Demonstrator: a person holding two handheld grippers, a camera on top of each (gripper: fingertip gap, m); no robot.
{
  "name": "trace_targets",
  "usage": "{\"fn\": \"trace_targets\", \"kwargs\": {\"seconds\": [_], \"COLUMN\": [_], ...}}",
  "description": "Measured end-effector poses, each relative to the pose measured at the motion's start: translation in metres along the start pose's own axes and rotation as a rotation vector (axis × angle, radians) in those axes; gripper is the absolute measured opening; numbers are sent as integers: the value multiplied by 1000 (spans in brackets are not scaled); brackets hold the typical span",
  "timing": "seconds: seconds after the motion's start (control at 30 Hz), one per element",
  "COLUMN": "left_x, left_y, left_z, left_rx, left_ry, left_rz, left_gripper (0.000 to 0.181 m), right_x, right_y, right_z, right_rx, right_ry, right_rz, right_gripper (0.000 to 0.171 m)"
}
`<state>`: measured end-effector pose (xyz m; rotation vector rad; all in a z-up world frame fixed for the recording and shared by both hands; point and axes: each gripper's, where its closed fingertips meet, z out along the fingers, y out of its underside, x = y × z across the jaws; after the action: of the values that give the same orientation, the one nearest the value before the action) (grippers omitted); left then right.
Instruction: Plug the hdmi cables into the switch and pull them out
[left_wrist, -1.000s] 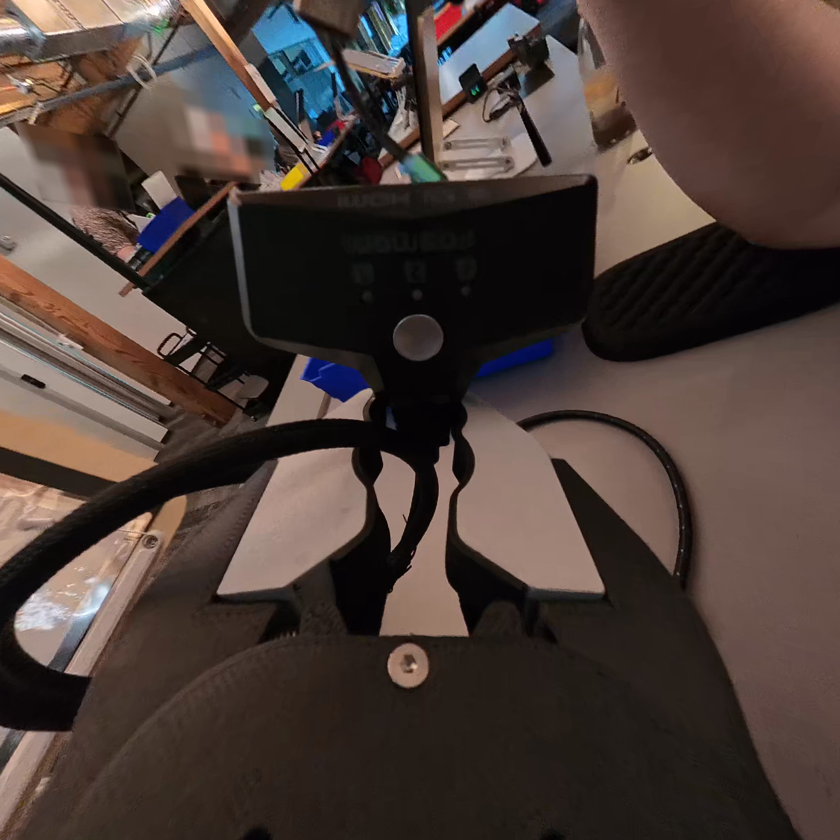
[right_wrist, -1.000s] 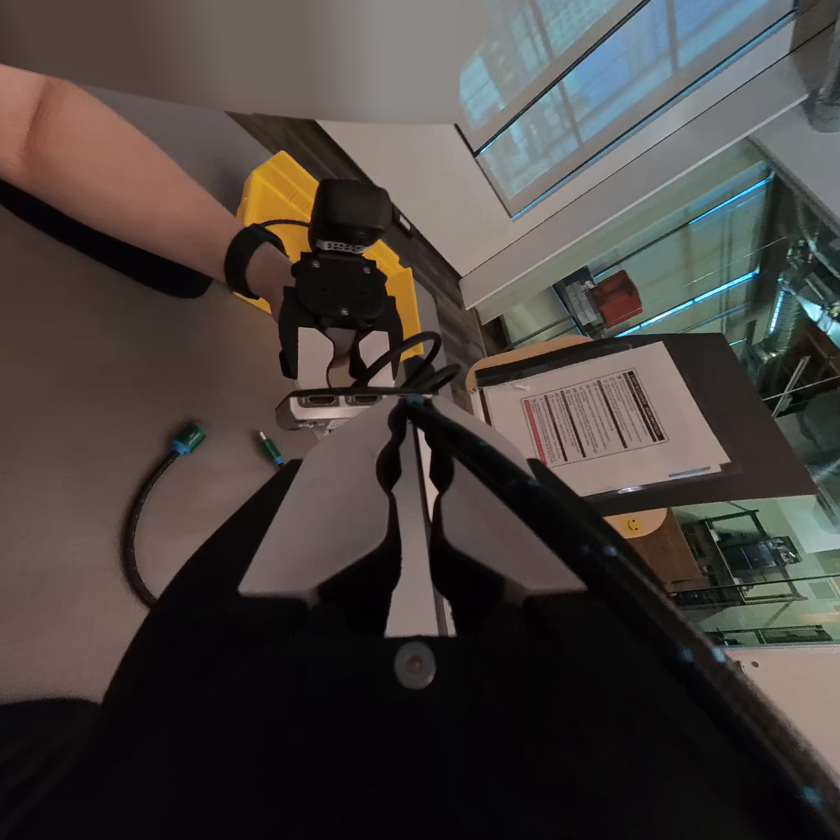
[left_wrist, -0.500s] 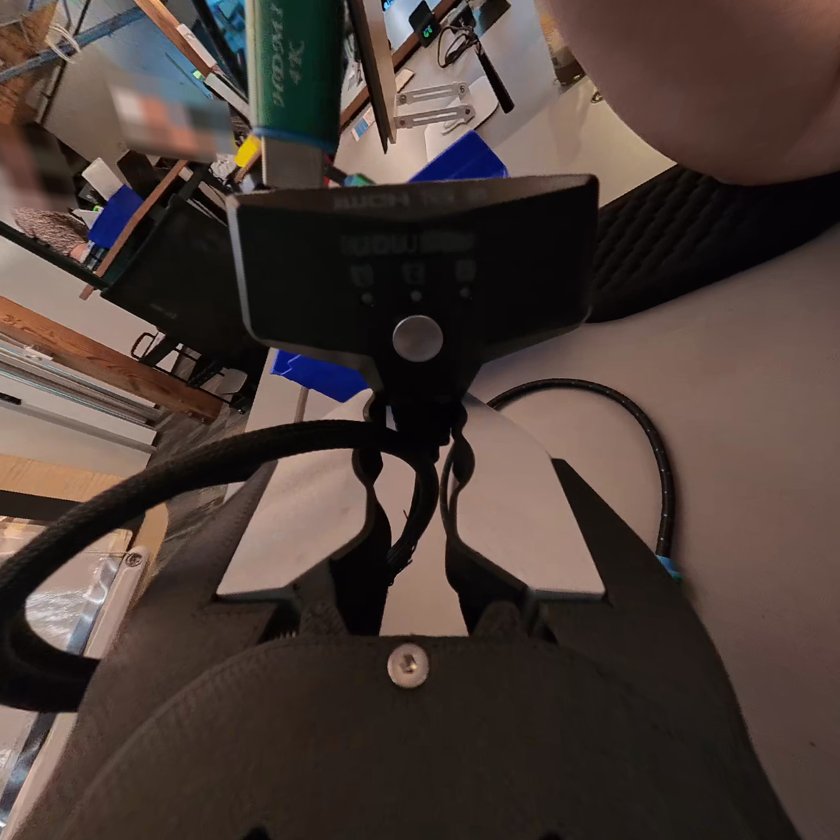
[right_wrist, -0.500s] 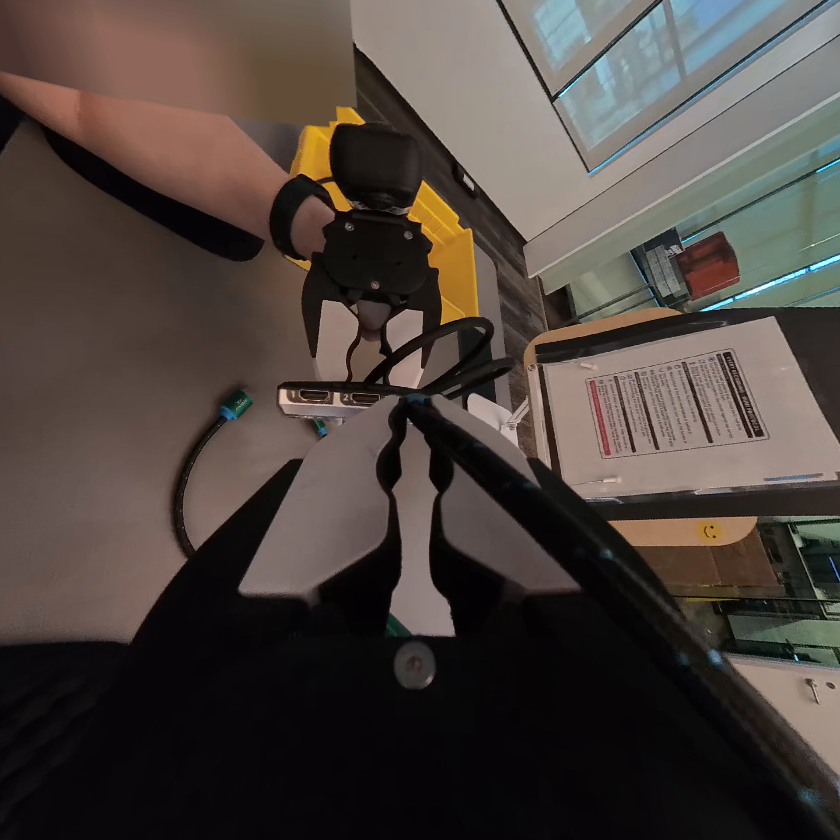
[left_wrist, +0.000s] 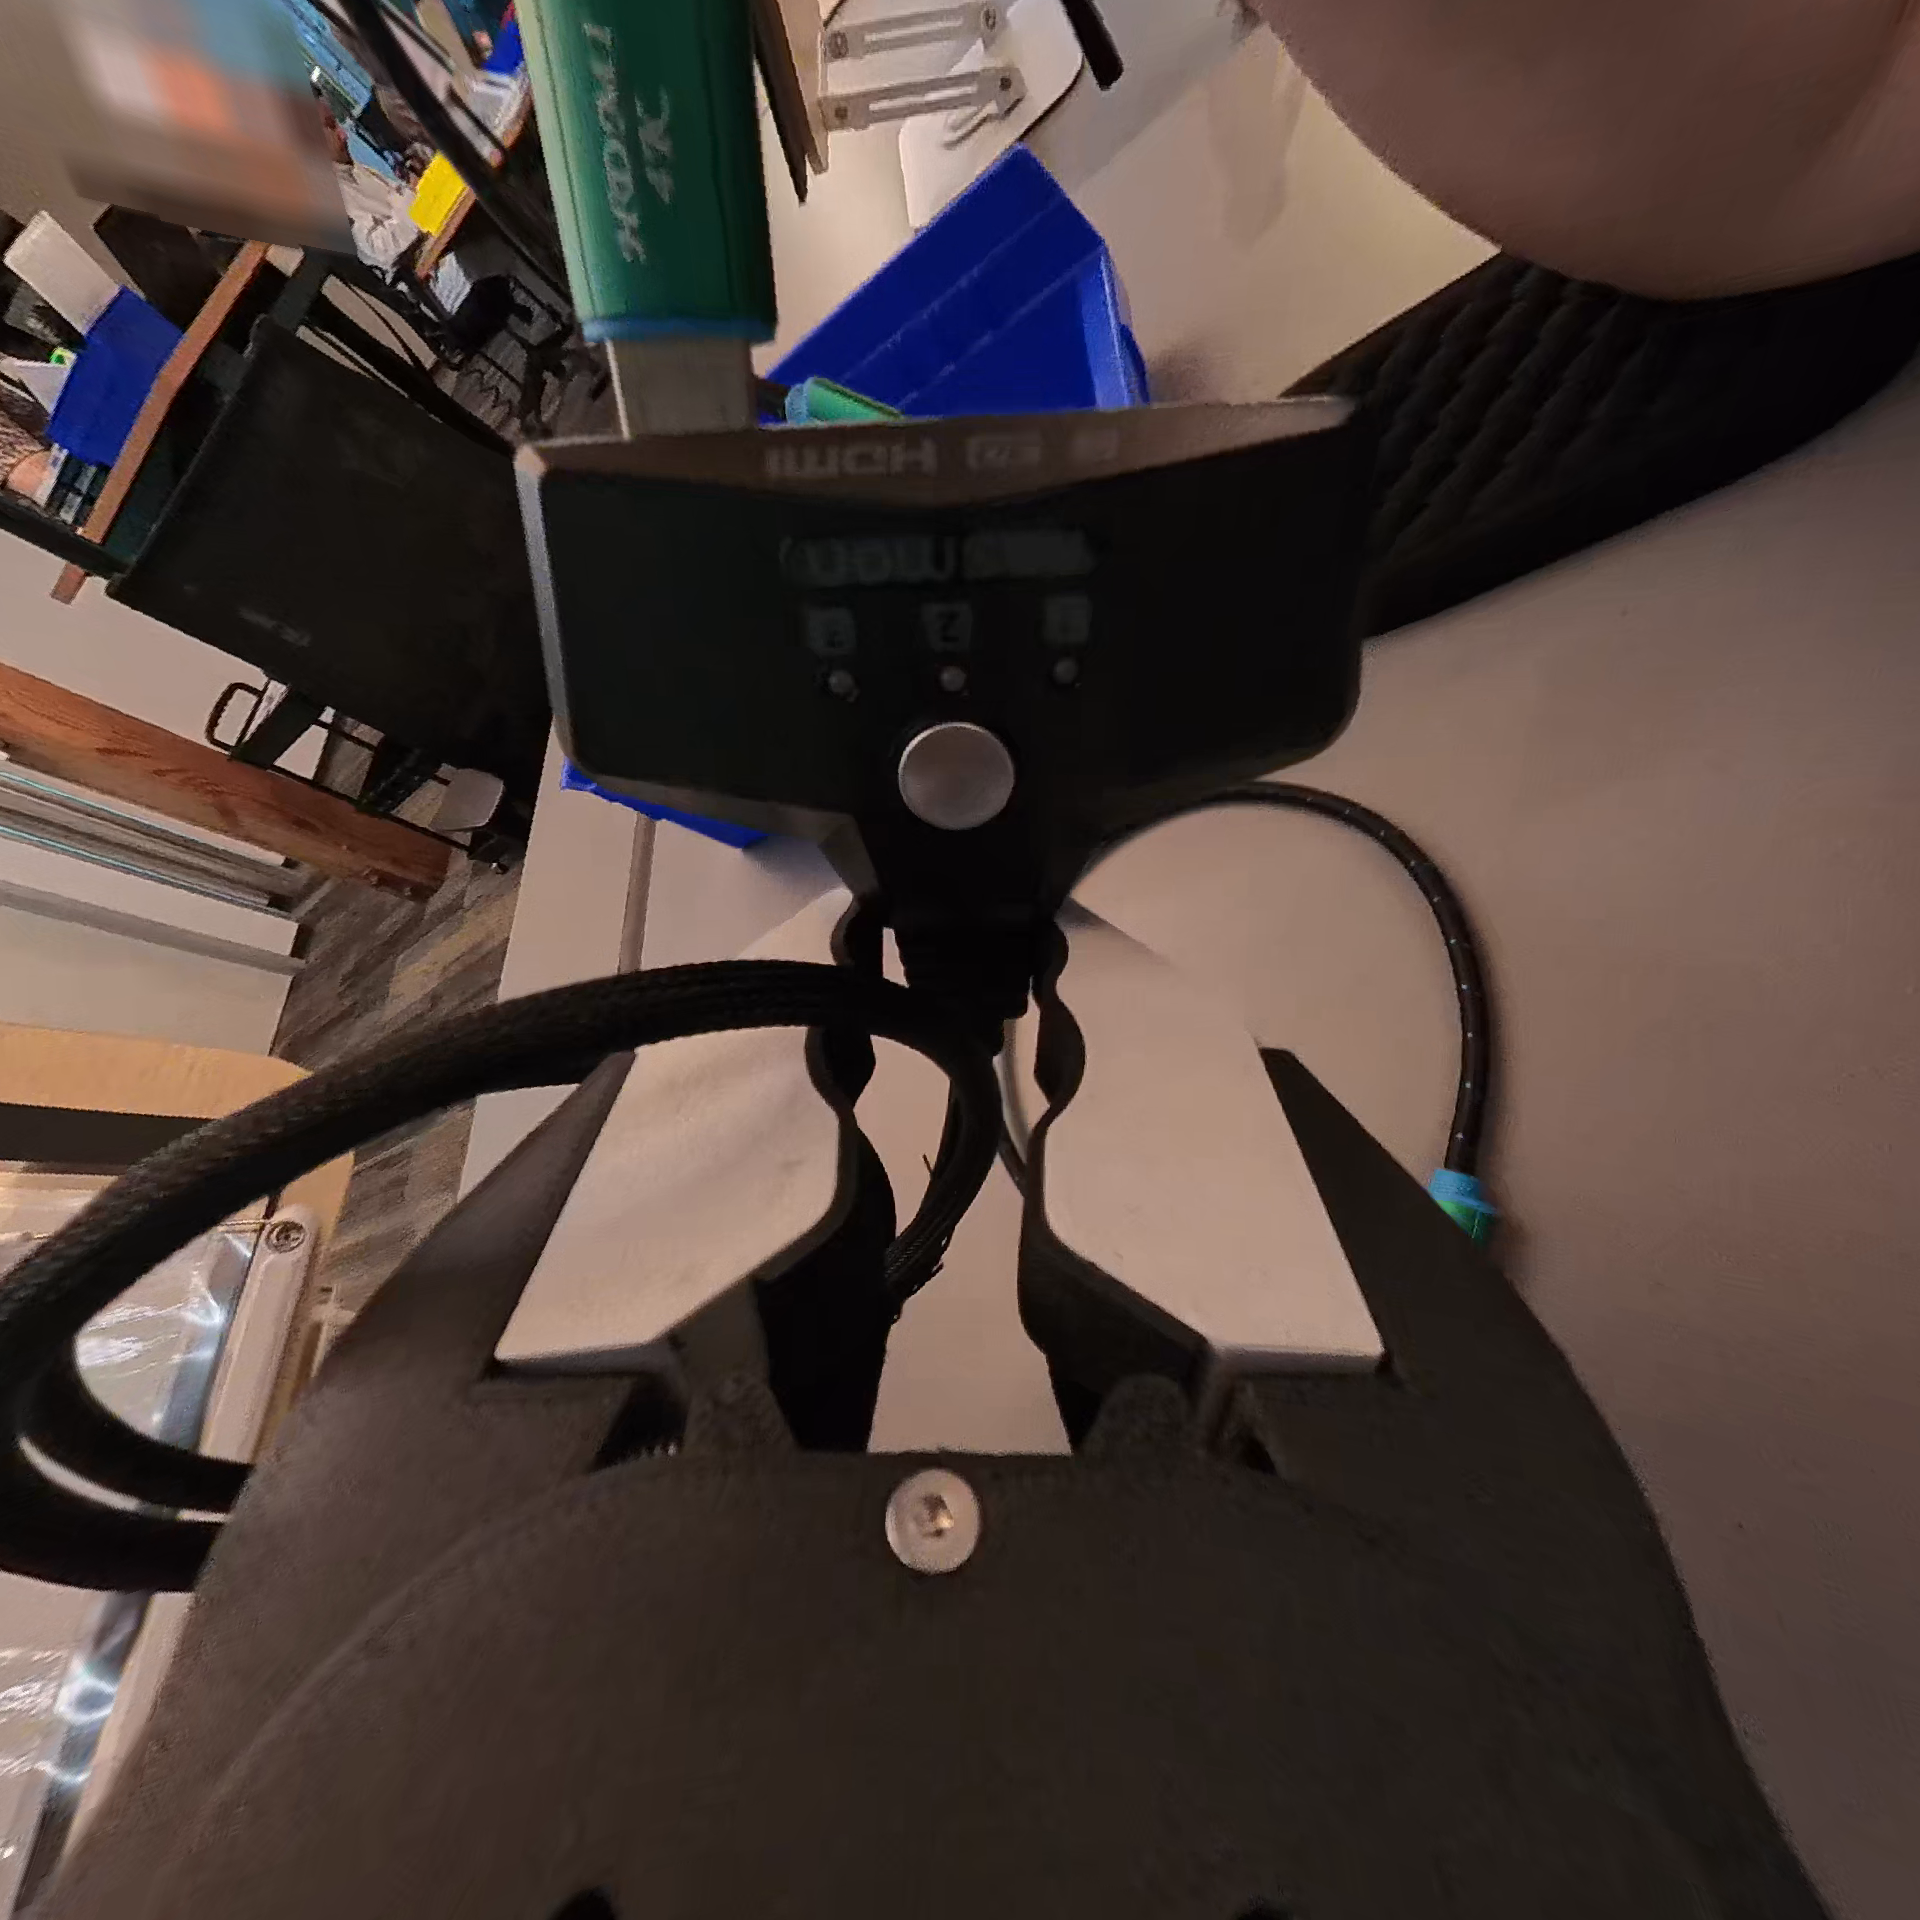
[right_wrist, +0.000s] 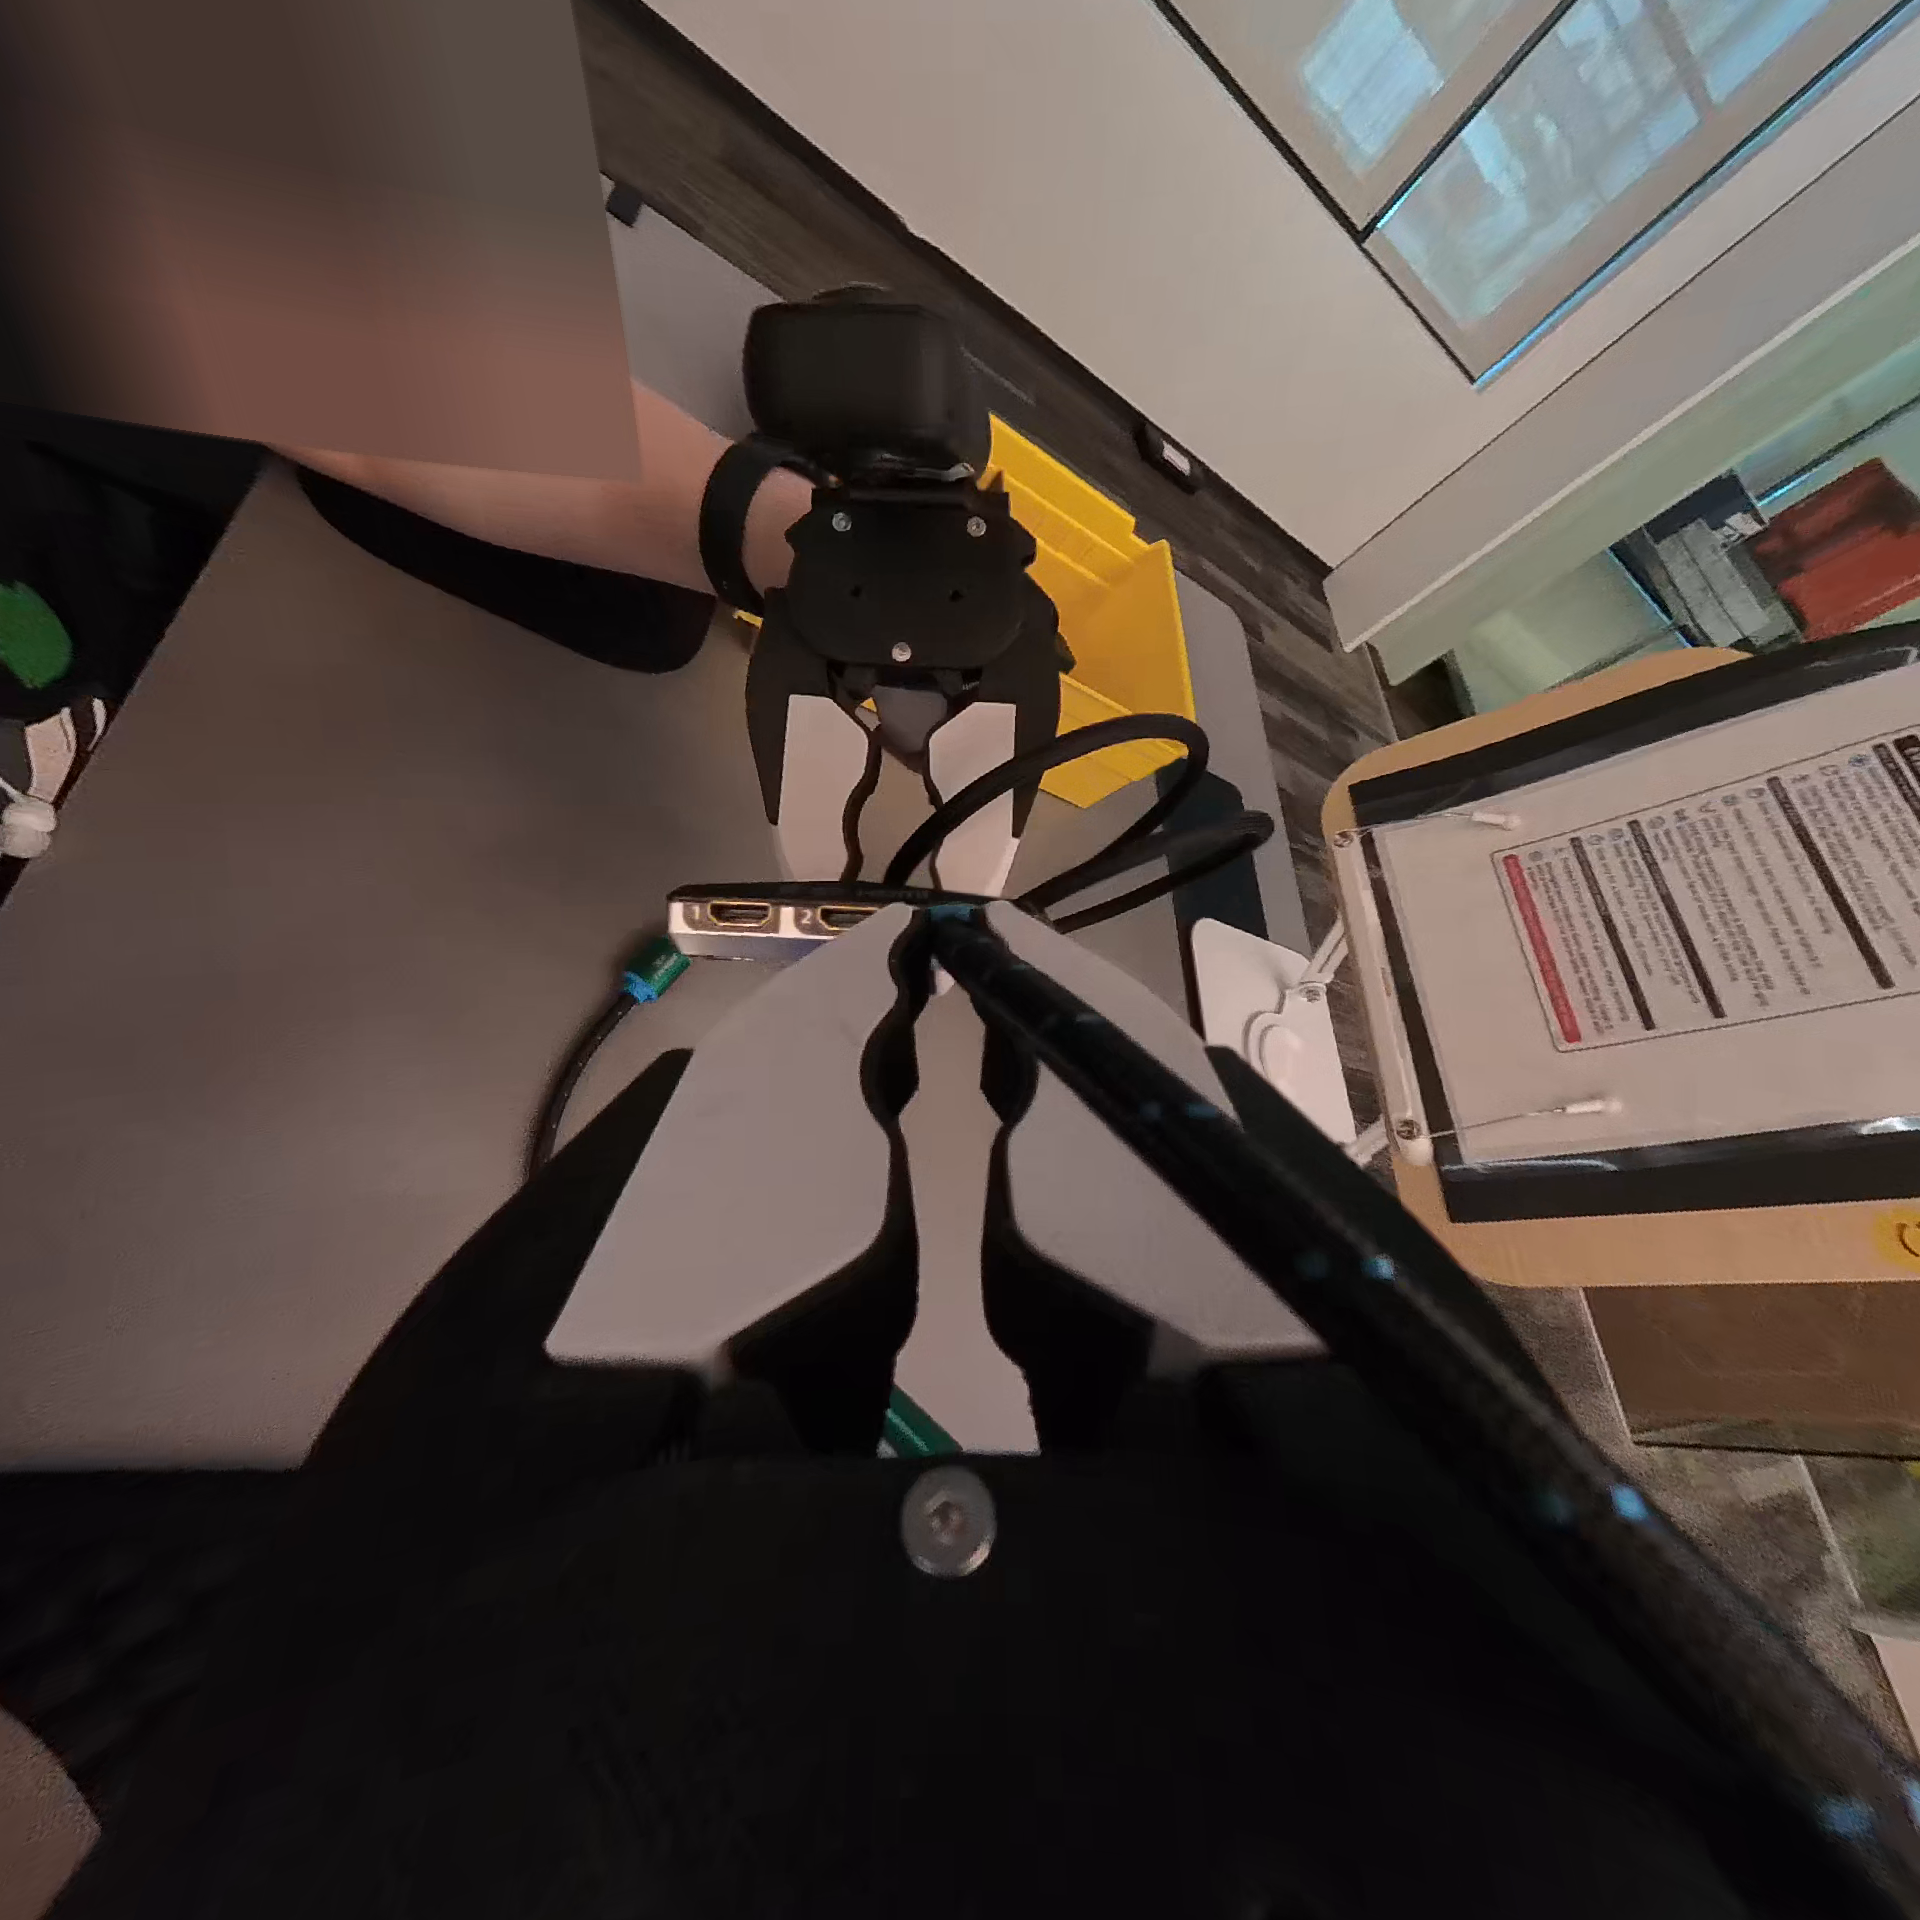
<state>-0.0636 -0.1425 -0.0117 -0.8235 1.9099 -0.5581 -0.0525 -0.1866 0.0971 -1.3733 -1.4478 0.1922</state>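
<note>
Right tool (right_wrist: 940, 961) is clamped on the green HDMI plug (left_wrist: 665, 177), long axis straight into the switch (left_wrist: 945, 613)'s end port; our left tool (left_wrist: 951, 997) grips its cable end above the counter (left_wrist: 1662, 935).

Matt black switch (left_wrist: 940, 613), braided cloth cable (left_wrist: 364, 1101)

Left gripper (left_wrist: 948, 935) clamped shut, right gripper (right_wrist: 940, 940) closed, facing it
</note>
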Motion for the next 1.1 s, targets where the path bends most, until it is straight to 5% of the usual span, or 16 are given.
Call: {"fn": "trace_targets", "kwargs": {"seconds": [1.1], "left_x": [17], "left_y": [5], "left_z": [-6], "left_rx": [-17], "left_ry": [266], "left_rz": [-216], "left_gripper": [27], "right_x": [10], "right_y": [23], "right_z": [9], "right_rx": [91], "right_ry": [-154], "right_rz": [324], "right_gripper": [8]}}
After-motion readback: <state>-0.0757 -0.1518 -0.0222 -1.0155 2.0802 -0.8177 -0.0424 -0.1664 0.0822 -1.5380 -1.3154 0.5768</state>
